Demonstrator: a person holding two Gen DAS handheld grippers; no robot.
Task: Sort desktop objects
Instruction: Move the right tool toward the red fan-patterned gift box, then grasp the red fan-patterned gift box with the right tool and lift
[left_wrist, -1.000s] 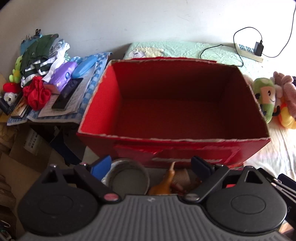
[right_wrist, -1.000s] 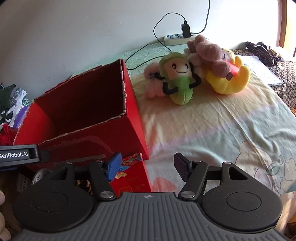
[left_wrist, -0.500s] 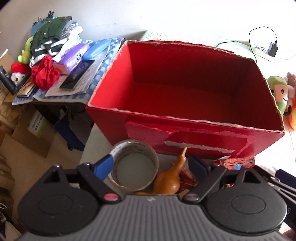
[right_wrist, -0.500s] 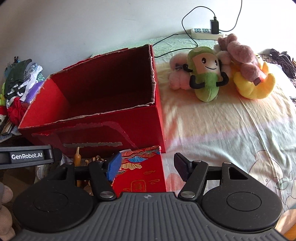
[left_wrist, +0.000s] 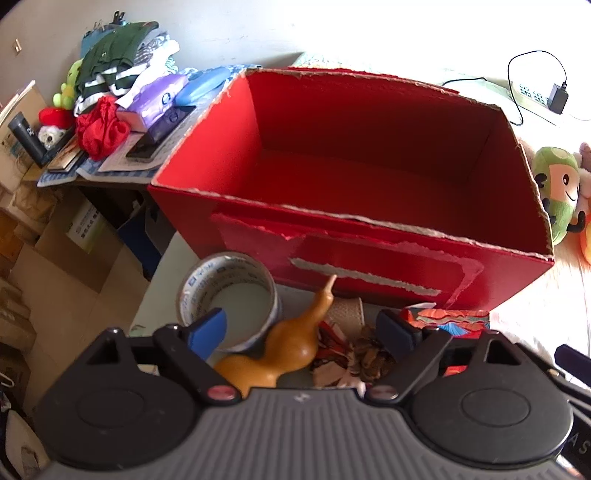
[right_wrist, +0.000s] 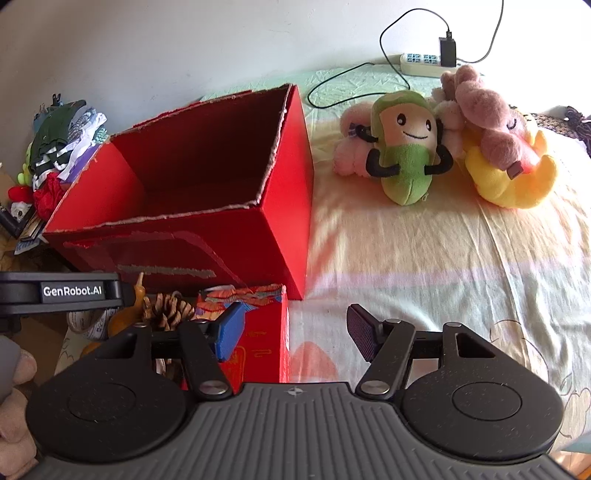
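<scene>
Left gripper (left_wrist: 308, 330): jaws spread wide, holding nothing; it hangs low in the frame over a cluster of small things in front of the box.
Gourd (left_wrist: 291, 343): tan, lying between the spread fingers, thin stem pointing up toward the box; its lower bulb is cut off by the gripper body.
Tape roll (left_wrist: 229, 291): standing open side up, just left of the gourd; the blue left fingertip (left_wrist: 208, 328) overlaps its near rim.
Pine cone (right_wrist: 168, 308): brown, beside the gourd; only partly visible in either view, blurred in the left one.
Right gripper (right_wrist: 295, 334): jaws wide apart, empty, above the bed sheet (right_wrist: 443, 258) and the edge of a red packet.
Red packet (right_wrist: 258, 332): lower centre of the frame, patterned top edge; its lower part is hidden behind the gripper.
Red box (left_wrist: 369, 166): open, torn rim, inside bare, filling the middle of the left view.
Plush toys (right_wrist: 406, 147): upper right of the right view, lying on the bed well apart from the box.
Side worktop (left_wrist: 110, 147): upper left, piled with clothes and small items too jumbled to tell apart.
</scene>
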